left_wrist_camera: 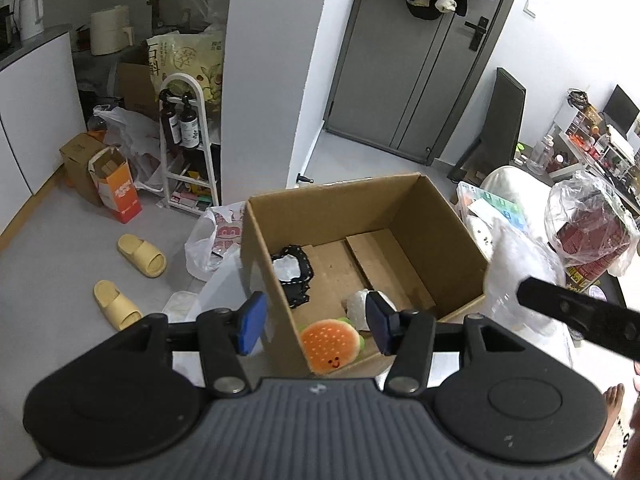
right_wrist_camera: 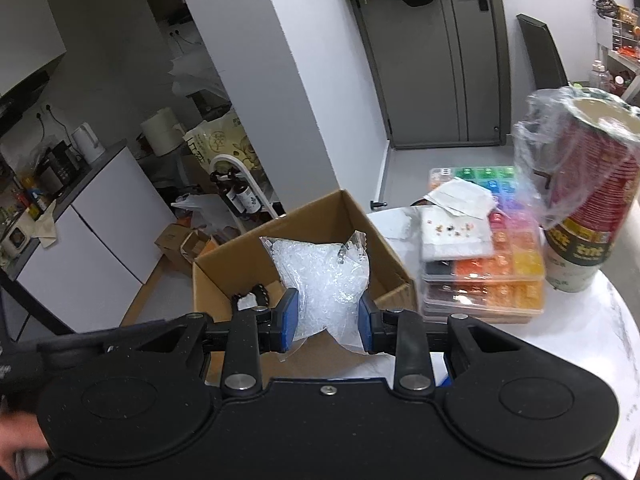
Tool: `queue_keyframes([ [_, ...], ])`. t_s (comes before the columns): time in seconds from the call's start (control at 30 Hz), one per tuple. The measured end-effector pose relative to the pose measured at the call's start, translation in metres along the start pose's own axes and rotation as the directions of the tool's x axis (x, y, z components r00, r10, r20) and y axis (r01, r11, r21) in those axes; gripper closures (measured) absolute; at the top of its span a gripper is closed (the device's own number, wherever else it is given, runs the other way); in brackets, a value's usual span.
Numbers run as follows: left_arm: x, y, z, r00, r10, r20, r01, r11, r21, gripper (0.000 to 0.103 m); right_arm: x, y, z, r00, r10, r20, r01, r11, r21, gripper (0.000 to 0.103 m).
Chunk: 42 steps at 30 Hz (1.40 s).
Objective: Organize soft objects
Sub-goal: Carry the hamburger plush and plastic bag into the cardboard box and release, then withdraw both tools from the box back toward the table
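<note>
Cardboard box (left_wrist_camera: 436,216) sits open beside a white table (right_wrist_camera: 592,344), a burger plush (left_wrist_camera: 330,344) and a black-trimmed pouch (left_wrist_camera: 292,272) inside. Above it, the right claw (right_wrist_camera: 326,320) pinches a clear bag (right_wrist_camera: 320,280) of pellets between its blue pads. The left claw (left_wrist_camera: 316,322) gapes empty, astride the box's near wall, over the plush.

Burger plush (left_wrist_camera: 330,345) half behind box wall (left_wrist_camera: 280,280)
</note>
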<state>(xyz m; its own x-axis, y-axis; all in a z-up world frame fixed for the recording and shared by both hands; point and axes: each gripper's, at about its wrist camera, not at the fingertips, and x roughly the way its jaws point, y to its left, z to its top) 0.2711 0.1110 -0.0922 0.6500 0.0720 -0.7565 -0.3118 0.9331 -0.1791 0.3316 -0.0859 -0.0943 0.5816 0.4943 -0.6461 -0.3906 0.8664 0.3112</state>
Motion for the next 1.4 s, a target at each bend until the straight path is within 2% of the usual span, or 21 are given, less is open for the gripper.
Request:
queue_keyframes([
  [0.1, -0.006, 0.003, -0.001, 1.0, 0.003, 0.004, -0.003, 1.0, -0.002, 0.05, 0.006, 0.007, 0.006, 1.0, 0.011, 0.006, -0.011, 1.0, 0.004, 0.072],
  [0.17, -0.008, 0.005, -0.001, 1.0, 0.006, 0.008, -0.006, 1.0, -0.002, 0.05, 0.008, 0.011, 0.011, 0.999, 0.027, 0.031, -0.028, 1.0, 0.007, 0.068],
  [0.2, -0.009, 0.007, -0.001, 1.0, 0.01, 0.007, -0.009, 1.0, -0.004, 0.05, 0.009, 0.012, 0.012, 0.998, 0.038, 0.044, -0.038, 0.999, 0.002, 0.056],
  [0.23, -0.01, 0.007, -0.001, 1.0, 0.013, 0.005, -0.013, 1.0, -0.005, 0.049, 0.009, 0.014, 0.013, 0.999, 0.034, 0.043, -0.034, 0.999, 0.003, 0.037],
  [0.27, -0.011, 0.007, -0.001, 1.0, 0.018, 0.001, -0.018, 1.0, -0.006, 0.047, 0.01, 0.014, 0.014, 0.999, 0.02, 0.043, -0.02, 1.0, 0.006, 0.033],
  [0.4, -0.017, 0.008, 0.0, 0.999, 0.03, 0.014, -0.03, 1.0, -0.006, 0.03, 0.002, 0.014, 0.011, 0.999, 0.015, 0.041, -0.015, 1.0, 0.001, 0.032],
  [0.5, -0.022, 0.008, -0.001, 0.999, 0.033, 0.028, -0.033, 0.999, -0.008, 0.023, -0.006, 0.011, 0.007, 0.999, 0.006, 0.037, -0.006, 1.0, 0.001, 0.032],
  [0.6, -0.025, 0.005, -0.003, 0.999, 0.037, 0.032, -0.037, 0.999, 0.002, 0.021, -0.019, 0.005, 0.002, 0.999, 0.003, 0.039, -0.004, 1.0, 0.007, 0.03],
  [0.8, -0.029, -0.005, -0.01, 0.999, 0.032, 0.026, -0.033, 0.999, 0.037, 0.019, -0.044, -0.014, -0.007, 0.999, -0.035, 0.041, 0.033, 0.999, 0.041, 0.019],
  [1.1, -0.045, -0.03, -0.025, 1.0, 0.013, 0.029, -0.016, 0.994, 0.104, 0.013, -0.081, -0.039, -0.026, 0.997, -0.068, 0.042, 0.067, 0.997, 0.045, 0.015],
  [1.4, -0.06, -0.056, -0.043, 1.0, -0.008, 0.023, 0.004, 0.985, 0.174, 0.012, -0.114, -0.061, -0.044, 0.994, -0.095, 0.053, 0.092, 0.994, 0.053, 0.009],
])
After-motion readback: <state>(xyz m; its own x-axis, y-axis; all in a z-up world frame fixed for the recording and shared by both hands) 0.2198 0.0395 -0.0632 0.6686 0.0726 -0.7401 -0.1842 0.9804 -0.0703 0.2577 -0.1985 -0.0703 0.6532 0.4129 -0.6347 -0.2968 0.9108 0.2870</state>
